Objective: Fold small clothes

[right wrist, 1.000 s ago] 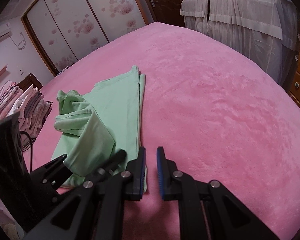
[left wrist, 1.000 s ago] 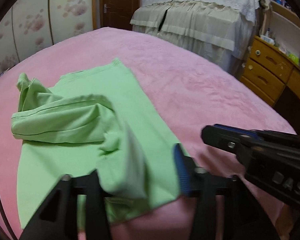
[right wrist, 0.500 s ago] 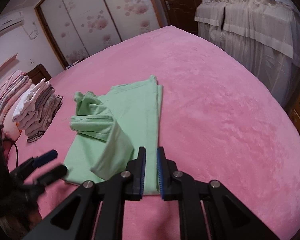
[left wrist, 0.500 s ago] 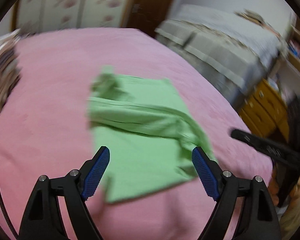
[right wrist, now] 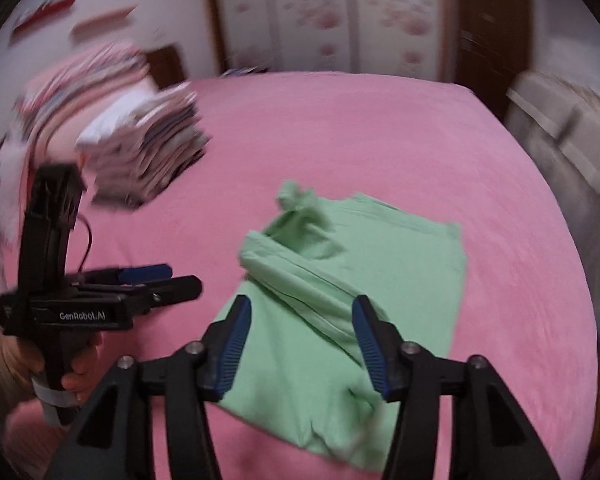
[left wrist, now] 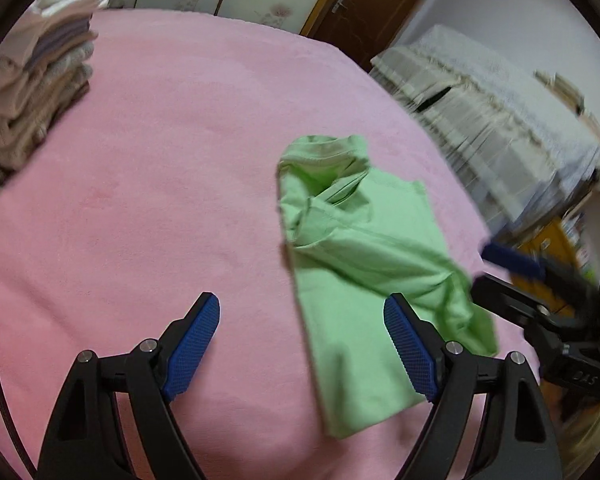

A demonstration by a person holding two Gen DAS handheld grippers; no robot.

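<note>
Your left gripper (left wrist: pixel 302 338) hangs above the pink bed cover (left wrist: pixel 160 160) with its jaws spread wide and nothing between the blue pads (left wrist: pixel 192 346); only bare cover shows in the gap, and the green shirt (left wrist: pixel 364 264) begins just beyond the right-hand pad. Your right gripper (right wrist: pixel 300 340) is opening, its jaws about halfway apart, and they are clear of the cloth: the shirt (right wrist: pixel 352 280) lies on the cover behind the gap, not pinched.

The shirt lies loose and half folded toward the right side of the bed, short of its right edge. One part is doubled over the flat body in a diagonal fold, and the end farthest from you is bunched into a crumpled knot. The near end lies flat.

A stack of folded clothes (left wrist: pixel 32 76) sits at the far left corner of the bed, well apart from the shirt. In the right wrist view your left hand (right wrist: pixel 76 372) shows at the left, wrapped round the gripper's black handle. That view is blurred, so finer detail of the stack cannot be made out.
</note>
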